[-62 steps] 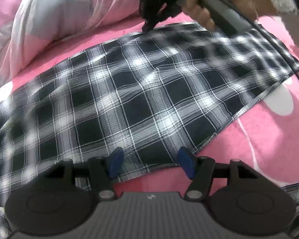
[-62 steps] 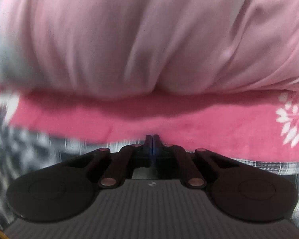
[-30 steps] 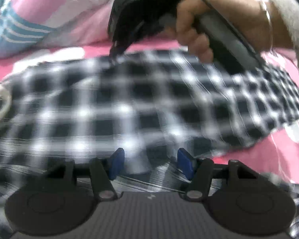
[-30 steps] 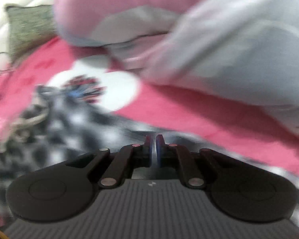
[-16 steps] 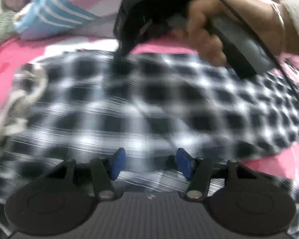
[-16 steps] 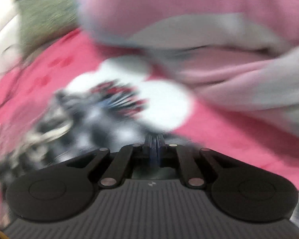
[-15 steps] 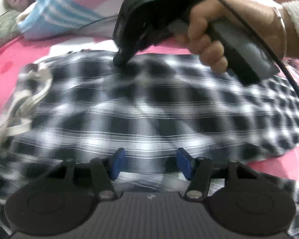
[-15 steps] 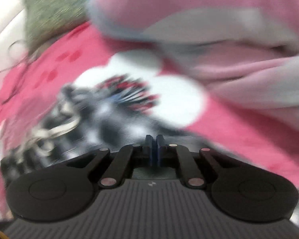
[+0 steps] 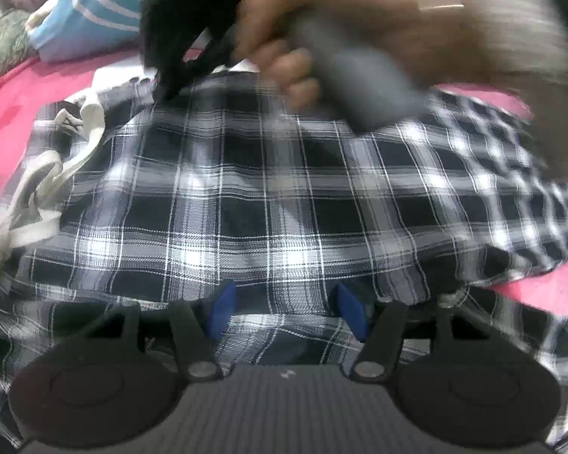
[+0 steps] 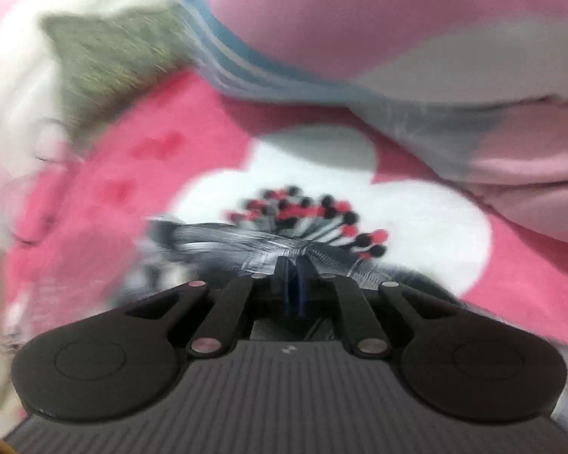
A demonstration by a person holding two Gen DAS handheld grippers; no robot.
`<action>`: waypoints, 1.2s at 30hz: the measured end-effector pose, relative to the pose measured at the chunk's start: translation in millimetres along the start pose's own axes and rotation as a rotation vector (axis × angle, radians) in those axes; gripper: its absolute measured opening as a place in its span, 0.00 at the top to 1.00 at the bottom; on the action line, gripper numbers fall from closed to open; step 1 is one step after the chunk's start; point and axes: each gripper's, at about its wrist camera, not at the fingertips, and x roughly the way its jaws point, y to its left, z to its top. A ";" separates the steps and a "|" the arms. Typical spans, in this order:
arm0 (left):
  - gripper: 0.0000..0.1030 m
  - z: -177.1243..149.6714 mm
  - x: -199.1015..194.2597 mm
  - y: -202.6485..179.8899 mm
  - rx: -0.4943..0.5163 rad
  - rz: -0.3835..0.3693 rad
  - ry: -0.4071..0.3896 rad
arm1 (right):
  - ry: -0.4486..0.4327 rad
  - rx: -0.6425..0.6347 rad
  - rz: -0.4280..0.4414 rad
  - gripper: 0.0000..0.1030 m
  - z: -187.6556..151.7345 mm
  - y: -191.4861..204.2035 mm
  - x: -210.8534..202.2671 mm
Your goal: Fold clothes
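A pink bed cover (image 9: 7,113) with white flower prints carries the work. Nearest, the left tool (image 9: 286,308) hangs with its blue pads wide apart over the near edge of the black-and-white plaid garment (image 9: 269,204), holding nothing. The garment lies spread across the bed. Farther off, the right tool (image 10: 293,278) is closed, pinching the garment's far edge. Behind lie a striped blue cloth (image 9: 91,3) and a pink quilt (image 10: 397,22).

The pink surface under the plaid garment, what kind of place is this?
Most likely a bed in a bedroom. The plaid garment lies on a pink flowered bedspread, with a bunched pink quilt and a green cushion behind it.
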 end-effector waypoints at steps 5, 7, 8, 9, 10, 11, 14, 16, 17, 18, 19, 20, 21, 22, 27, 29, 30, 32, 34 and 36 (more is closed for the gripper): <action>0.41 -6.4 -6.5 -1.9 0.012 0.005 -0.001 | -0.188 0.154 -0.032 0.95 -5.0 -8.6 -43.3; 0.41 -1.7 -9.1 -2.2 0.008 0.017 0.000 | -0.209 0.167 -0.048 0.95 -24.4 -17.9 -85.2; 0.41 1.3 -9.6 -1.9 0.010 0.027 -0.001 | -0.212 0.180 -0.070 0.95 -36.8 -27.0 -108.2; 0.41 3.6 -11.6 -3.8 0.015 0.036 -0.002 | -0.217 0.200 -0.108 0.95 -51.2 -40.3 -132.4; 0.41 6.1 -14.0 -6.9 0.024 0.036 -0.004 | -0.223 0.220 -0.145 0.95 -65.5 -53.6 -156.7; 0.41 8.7 -16.6 -11.7 0.038 0.034 -0.010 | -0.225 0.246 -0.194 0.95 -81.2 -69.9 -182.3; 0.41 16.6 -22.3 -35.2 0.086 0.018 -0.032 | -0.200 0.376 -0.380 0.95 -130.7 -137.8 -248.4; 0.41 18.4 -18.9 -60.0 0.118 0.000 -0.039 | -0.192 0.429 -0.483 0.95 -153.1 -185.4 -280.6; 0.41 20.2 -14.0 -71.8 0.139 -0.013 -0.033 | -0.188 0.456 -0.535 0.95 -164.2 -209.3 -296.7; 0.41 20.0 -9.4 -85.0 0.164 -0.019 -0.024 | -0.183 0.482 -0.587 0.95 -175.4 -233.1 -312.8; 0.41 17.7 -5.8 -97.1 0.185 -0.017 -0.014 | -0.179 0.508 -0.638 0.95 -186.6 -256.9 -328.9; 0.41 15.1 -2.3 -108.8 0.204 -0.013 -0.003 | -0.174 0.535 -0.690 0.95 -197.7 -280.8 -345.0; 0.41 12.4 1.2 -120.6 0.223 -0.008 0.008 | -0.169 0.561 -0.742 0.95 -208.9 -304.6 -361.1; 0.41 6.8 2.4 -130.8 0.233 0.003 0.021 | -0.164 0.586 -0.794 0.95 -220.1 -328.4 -377.2; 0.37 7.8 12.9 -139.7 0.234 0.053 0.031 | -0.109 0.599 -0.918 0.99 -238.1 -424.2 -391.2; 0.36 9.9 12.1 -140.9 0.220 0.064 0.042 | -0.147 0.628 -0.998 0.97 -231.5 -445.2 -401.7; 0.37 10.7 10.5 -143.1 0.225 0.077 0.043 | -0.168 0.656 -1.029 0.97 -229.9 -450.8 -410.6; 0.38 12.4 7.1 -148.0 0.240 0.104 0.043 | -0.229 0.713 -0.992 0.95 -235.6 -441.9 -430.5; 0.38 13.0 2.8 -153.4 0.246 0.128 0.038 | -0.238 0.676 -0.873 0.95 -249.1 -411.2 -448.7; 0.38 17.8 8.3 -150.3 0.231 0.136 0.045 | -0.213 0.612 -0.765 0.95 -265.0 -378.8 -461.2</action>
